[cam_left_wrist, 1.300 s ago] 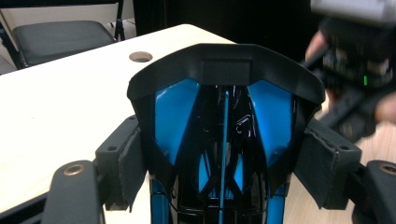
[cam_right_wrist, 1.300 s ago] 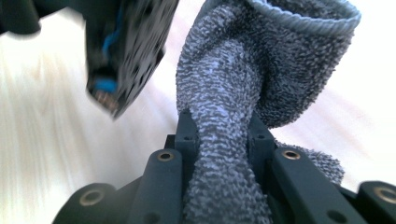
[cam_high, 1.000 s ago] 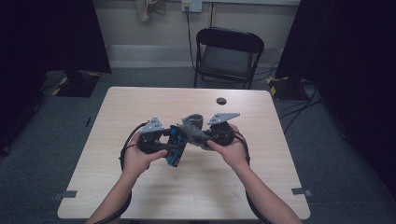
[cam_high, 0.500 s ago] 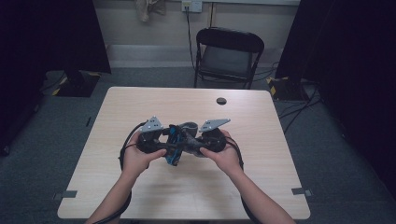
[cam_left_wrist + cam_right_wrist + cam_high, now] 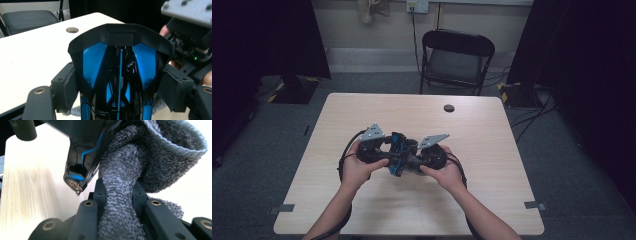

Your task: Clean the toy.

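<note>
The left tool [image 5: 388,156] is gripping a black and blue gadget [image 5: 120,72] between its pads, jaws standing wide around it, above the near middle of the table [image 5: 492,130]. The right tool [image 5: 412,161] is pinching a grey cloth [image 5: 125,195] tight, pressing it against the gadget's side. Wiping seems to be under way; how much surface is already cleaned I cannot tell, and the face showing in the left gripper view looks untouched.
</note>
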`<state>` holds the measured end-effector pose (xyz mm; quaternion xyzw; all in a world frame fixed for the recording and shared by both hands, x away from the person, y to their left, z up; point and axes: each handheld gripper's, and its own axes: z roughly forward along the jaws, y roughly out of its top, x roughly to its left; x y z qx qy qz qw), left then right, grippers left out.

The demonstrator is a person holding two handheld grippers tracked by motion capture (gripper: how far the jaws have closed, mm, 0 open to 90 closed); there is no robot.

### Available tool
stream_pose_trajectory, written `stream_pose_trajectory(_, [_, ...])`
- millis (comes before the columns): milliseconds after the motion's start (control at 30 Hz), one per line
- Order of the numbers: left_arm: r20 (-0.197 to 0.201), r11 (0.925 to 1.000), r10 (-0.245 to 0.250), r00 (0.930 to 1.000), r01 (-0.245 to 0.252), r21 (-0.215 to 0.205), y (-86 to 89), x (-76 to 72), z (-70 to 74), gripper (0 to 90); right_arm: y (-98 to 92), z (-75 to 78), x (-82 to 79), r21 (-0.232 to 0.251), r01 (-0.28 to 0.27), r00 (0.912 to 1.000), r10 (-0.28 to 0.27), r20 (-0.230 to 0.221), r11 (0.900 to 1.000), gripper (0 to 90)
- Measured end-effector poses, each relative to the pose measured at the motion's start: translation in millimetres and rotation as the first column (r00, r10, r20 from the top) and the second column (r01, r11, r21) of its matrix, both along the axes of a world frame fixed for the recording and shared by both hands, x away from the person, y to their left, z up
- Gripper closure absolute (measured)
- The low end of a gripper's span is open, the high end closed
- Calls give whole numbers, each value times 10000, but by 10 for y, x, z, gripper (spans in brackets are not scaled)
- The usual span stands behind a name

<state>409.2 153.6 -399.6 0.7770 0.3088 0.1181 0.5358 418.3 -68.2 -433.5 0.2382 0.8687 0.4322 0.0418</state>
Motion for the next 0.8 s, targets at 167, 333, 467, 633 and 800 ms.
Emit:
stream_pose_trajectory(167, [16, 10000, 35, 10000, -35, -86, 13, -4, 21, 254, 40, -81, -32, -71, -96, 9998, 94, -162, 9999, 730])
stream_pose_trajectory(333, [42, 9999, 60, 10000, -59, -102, 22, -3, 31, 254, 71, -164, -66, -146, -193, 9993, 188, -338, 9997, 730])
stream_pose_trajectory(467, [87, 9999, 63, 9999, -62, -116, 21, -2, 39, 254, 84, -203, -81, -210, -268, 9990, 260, -367, 9994, 730])
stream_pose_trajectory(633, [109, 9998, 100, 9999, -98, -160, 25, -6, 55, 254, 85, -234, -108, -194, -308, 9984, 298, -474, 9993, 730])
stream_pose_trajectory(800, [145, 9999, 117, 9998, -115, -123, 29, -6, 62, 254, 87, -258, -135, -234, -394, 9980, 382, -494, 9989, 730])
